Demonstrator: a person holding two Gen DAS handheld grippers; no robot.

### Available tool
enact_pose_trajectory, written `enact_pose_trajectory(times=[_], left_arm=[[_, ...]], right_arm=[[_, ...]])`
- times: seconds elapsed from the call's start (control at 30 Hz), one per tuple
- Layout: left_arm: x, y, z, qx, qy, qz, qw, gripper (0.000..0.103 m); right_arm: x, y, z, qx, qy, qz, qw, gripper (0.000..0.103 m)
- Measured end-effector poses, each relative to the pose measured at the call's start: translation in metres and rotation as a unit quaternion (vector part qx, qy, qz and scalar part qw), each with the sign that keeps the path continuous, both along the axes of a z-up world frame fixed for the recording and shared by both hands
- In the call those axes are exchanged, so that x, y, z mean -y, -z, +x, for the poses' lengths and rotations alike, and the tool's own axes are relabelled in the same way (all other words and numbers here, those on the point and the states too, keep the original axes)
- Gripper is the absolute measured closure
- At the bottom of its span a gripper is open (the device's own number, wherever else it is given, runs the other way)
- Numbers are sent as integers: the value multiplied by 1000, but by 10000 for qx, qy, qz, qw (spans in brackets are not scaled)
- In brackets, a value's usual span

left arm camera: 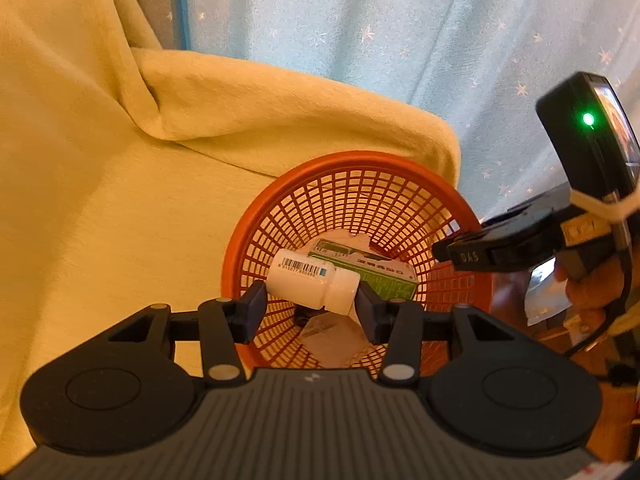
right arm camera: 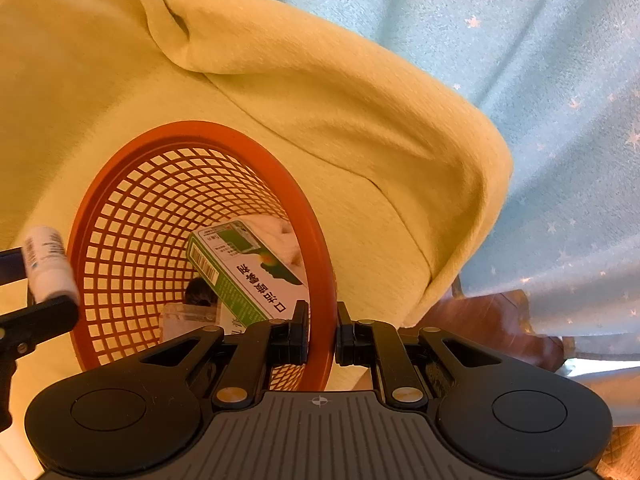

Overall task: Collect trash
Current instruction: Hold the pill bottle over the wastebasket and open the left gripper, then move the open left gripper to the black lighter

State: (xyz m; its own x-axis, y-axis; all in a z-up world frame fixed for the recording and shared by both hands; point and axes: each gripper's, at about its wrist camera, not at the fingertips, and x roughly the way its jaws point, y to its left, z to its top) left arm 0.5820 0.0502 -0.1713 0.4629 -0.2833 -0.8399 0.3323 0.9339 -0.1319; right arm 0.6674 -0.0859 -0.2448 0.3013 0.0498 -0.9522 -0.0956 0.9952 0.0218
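The left gripper point(left arm camera: 312, 304) pinches a white pill bottle point(left arm camera: 314, 280) lengthwise between its fingers, over the mouth of the orange mesh basket point(left arm camera: 280, 184); the right gripper point(right arm camera: 322, 332) clamps the basket's rim point(right arm camera: 320, 240), one finger inside, one outside; the basket sits on a yellow blanket point(right arm camera: 320, 100), tilted; inside lie a green-and-white carton point(right arm camera: 244, 272) and a clear wrapper point(right arm camera: 188, 316); a star-print blue curtain point(right arm camera: 540, 60) hangs behind.

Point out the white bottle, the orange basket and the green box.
white bottle point(left arm camera: 310, 280), left wrist view, on its label side.
orange basket point(right arm camera: 316, 236), right wrist view, on its rim.
green box point(right arm camera: 248, 276), right wrist view, on its printed face.
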Motion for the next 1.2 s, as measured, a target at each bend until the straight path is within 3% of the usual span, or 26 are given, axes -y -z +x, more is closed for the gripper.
enact_pose_trajectory(times=[0.17, 0.47, 1.2], left_arm=[[3, -3, -2, 27, -64, 47, 10000, 51], [-16, -7, -8, -39, -479, 164, 9987, 51], [-120, 13, -57, -472, -1666, 734, 9822, 51]], right_arm=[[0, -1, 0, -8, -32, 17, 10000, 94], [-8, -4, 0, 32, -101, -24, 9999, 94], [-33, -6, 4, 122, -537, -490, 9973, 94]])
